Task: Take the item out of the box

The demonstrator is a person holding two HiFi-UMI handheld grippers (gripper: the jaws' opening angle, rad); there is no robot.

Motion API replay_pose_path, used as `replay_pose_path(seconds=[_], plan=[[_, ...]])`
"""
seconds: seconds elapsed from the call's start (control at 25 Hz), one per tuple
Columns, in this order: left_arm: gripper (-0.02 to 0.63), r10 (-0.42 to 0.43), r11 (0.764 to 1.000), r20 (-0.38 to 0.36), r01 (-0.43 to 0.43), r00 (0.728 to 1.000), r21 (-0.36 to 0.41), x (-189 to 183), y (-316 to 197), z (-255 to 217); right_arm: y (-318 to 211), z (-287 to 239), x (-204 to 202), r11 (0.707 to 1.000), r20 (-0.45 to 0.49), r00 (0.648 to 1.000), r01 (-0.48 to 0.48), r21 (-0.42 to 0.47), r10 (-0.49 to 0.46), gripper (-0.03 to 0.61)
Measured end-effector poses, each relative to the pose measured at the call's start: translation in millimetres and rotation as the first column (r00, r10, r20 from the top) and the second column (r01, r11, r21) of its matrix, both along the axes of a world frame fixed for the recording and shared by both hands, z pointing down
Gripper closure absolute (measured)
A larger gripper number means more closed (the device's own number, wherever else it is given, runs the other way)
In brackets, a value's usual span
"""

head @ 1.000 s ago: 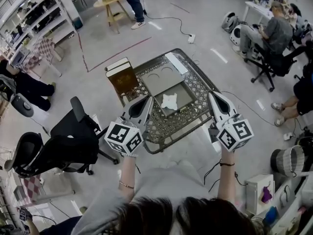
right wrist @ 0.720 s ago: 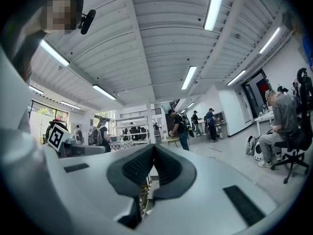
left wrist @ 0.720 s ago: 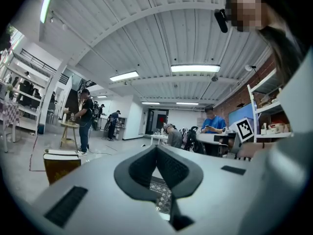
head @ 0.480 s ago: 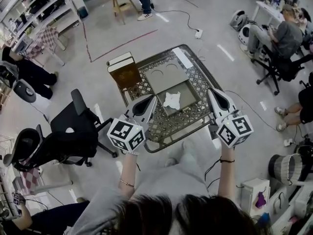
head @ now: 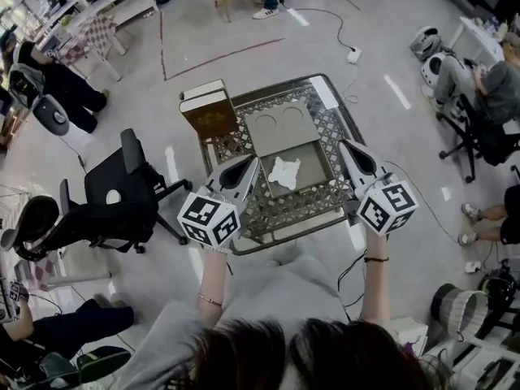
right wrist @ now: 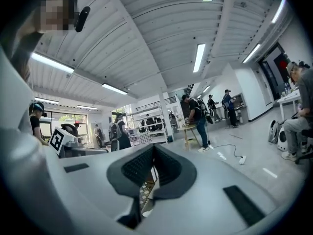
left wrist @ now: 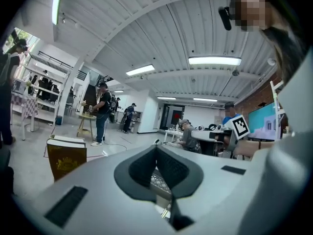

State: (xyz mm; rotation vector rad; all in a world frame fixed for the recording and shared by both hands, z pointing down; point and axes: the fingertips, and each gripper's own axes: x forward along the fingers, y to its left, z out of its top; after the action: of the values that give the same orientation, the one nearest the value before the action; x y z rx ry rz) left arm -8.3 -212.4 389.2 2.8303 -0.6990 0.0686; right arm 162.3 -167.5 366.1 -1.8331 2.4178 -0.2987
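An open grey box (head: 310,154) lies on a metal lattice table (head: 328,133), its lid (head: 275,125) folded back towards the far side. Inside the box is a crumpled white item (head: 283,171). My left gripper (head: 253,162) hovers just left of the box, shut, with nothing between its jaws. My right gripper (head: 344,145) hovers just right of the box, also shut and empty. Both point away from me towards the table's far side. In the left gripper view the left gripper (left wrist: 157,149) has its pads together; the right gripper (right wrist: 153,149) looks the same in its own view.
A brown book-like box (head: 209,112) stands at the table's far left corner. A black office chair (head: 123,195) is on the floor to the left. People sit at desks to the right and far left. A cable and power strip (head: 353,54) lie beyond the table.
The head view has drifted, so the floor and people have shifted in the picture. Both grippers stay shut on either side of the box, and the white item has not moved.
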Motion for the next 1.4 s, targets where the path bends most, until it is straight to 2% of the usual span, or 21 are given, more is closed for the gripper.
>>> replay_pose_path(seconds=[0.32, 0.76, 0.92, 1.16, 1.4], plan=[[0.597, -0.117, 0.992, 0.021, 0.118, 0.993, -0.034, 16, -19, 12, -45, 17, 14, 0.985, 0.024, 0.987, 0.163, -0.06, -0.162, 0.557], [0.597, -0.273, 0.955, 0.054, 0.278, 0.96, -0.104, 15, -25, 40, -74, 71, 6, 0.911, 0.072, 0.932, 0.363, -0.197, -0.356, 0.557], [0.597, -0.285, 0.949, 0.065, 0.291, 0.956, -0.125, 17, -27, 53, -83, 87, 4, 0.89, 0.092, 0.918, 0.396, -0.225, -0.386, 0.557], [0.597, -0.295, 0.933, 0.106, 0.31, 0.95, -0.182, 12, -21, 78, -88, 123, -14, 0.827, 0.133, 0.883, 0.469, -0.312, -0.45, 0.557], [0.597, -0.281, 0.916, 0.141, 0.309, 0.949, -0.254, 9, -20, 112, -97, 154, -29, 0.779, 0.154, 0.862, 0.503, -0.374, -0.483, 0.557]])
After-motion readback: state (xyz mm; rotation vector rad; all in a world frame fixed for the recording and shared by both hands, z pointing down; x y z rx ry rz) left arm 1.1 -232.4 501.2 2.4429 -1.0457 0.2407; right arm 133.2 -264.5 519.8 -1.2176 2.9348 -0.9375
